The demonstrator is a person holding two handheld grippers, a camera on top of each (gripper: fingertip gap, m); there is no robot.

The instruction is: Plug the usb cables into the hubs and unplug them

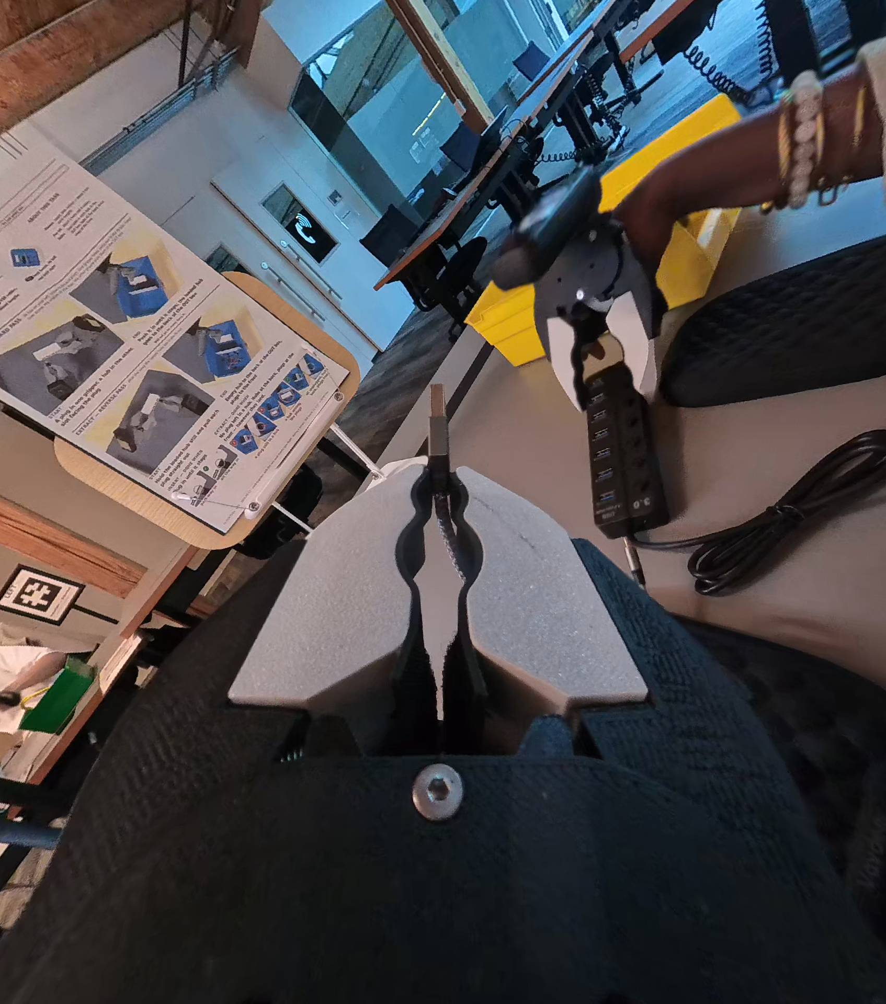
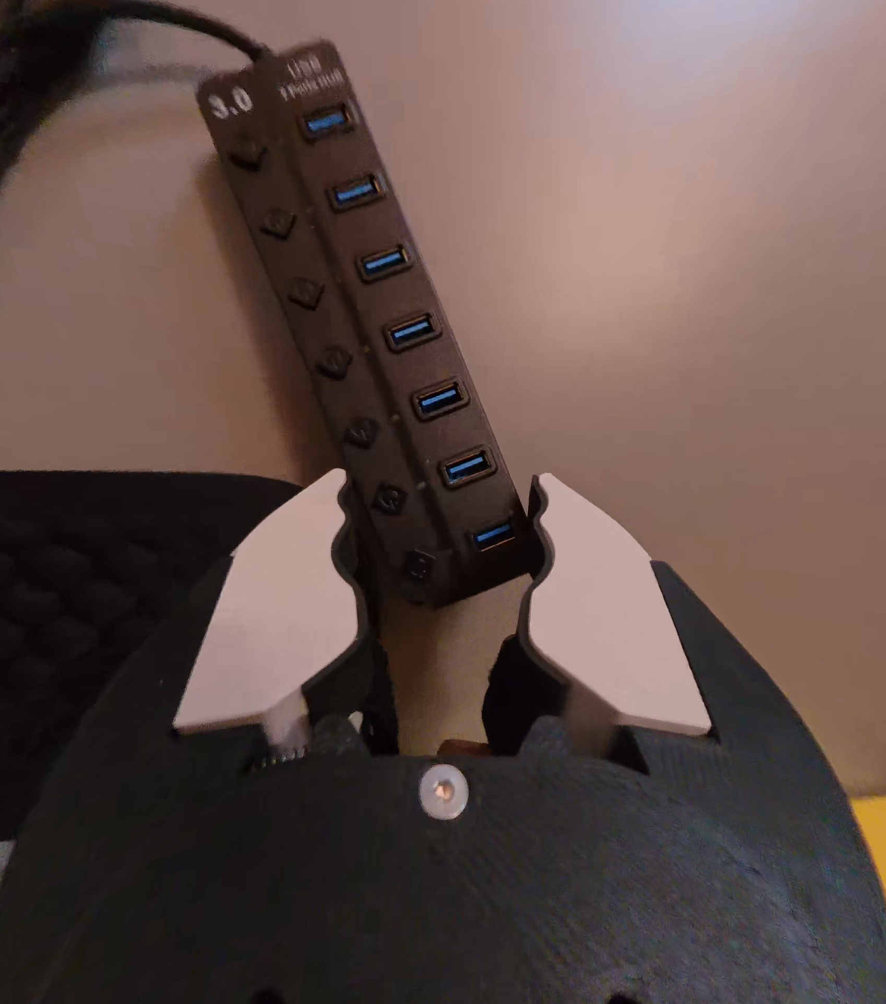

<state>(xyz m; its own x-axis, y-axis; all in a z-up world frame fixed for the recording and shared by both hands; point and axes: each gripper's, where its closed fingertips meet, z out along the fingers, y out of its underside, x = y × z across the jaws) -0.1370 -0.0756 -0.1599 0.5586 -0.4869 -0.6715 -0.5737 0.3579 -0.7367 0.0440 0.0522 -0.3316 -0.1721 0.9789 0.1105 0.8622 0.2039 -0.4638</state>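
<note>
Now L tool (image 1: 438,478) grips plug (image 1: 436,418); R tool (image 2: 438,521) grips hub (image 2: 370,304).

**USB plug and seven-port hub**

USB cable (image 1: 449,535): dark braided lead ending in a metal type-A plug (image 1: 437,405), which points straight ahead, free in the air, unplugged.

USB hub (image 2: 370,304): long black bar with a row of seven blue-lined ports, all empty, and a row of black buttons beside them. Its own black cord (image 1: 788,513) lies coiled on the grey table (image 1: 538,434).
</note>
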